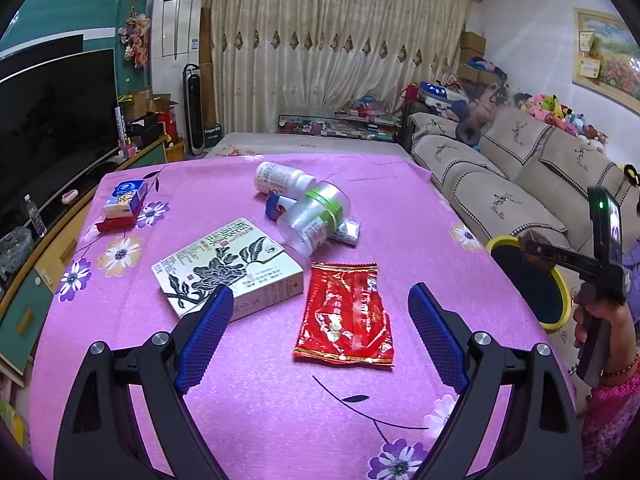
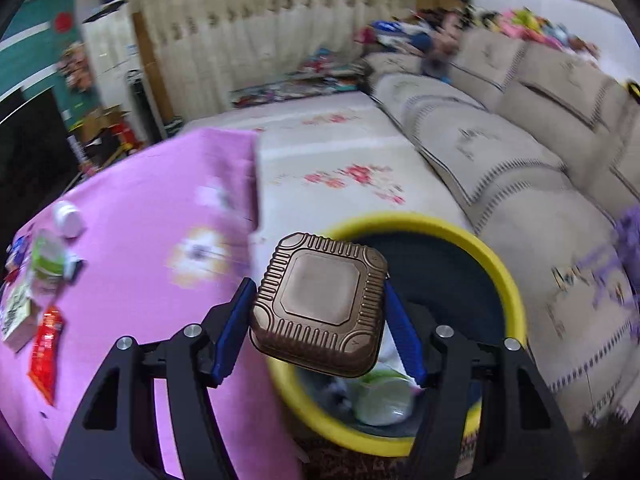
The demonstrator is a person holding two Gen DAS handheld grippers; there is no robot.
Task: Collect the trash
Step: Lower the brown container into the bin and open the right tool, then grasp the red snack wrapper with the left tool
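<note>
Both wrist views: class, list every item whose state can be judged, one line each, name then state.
Left tongs: open, empty, over the table.
Right tongs: shut on the brown tray, above the bin.
Brown tray: gripped, off the table.
Yellow-rimmed bin: open, partly filled.
Red wrapper: flat on the cloth.
White bottle: lying on its side.
</note>
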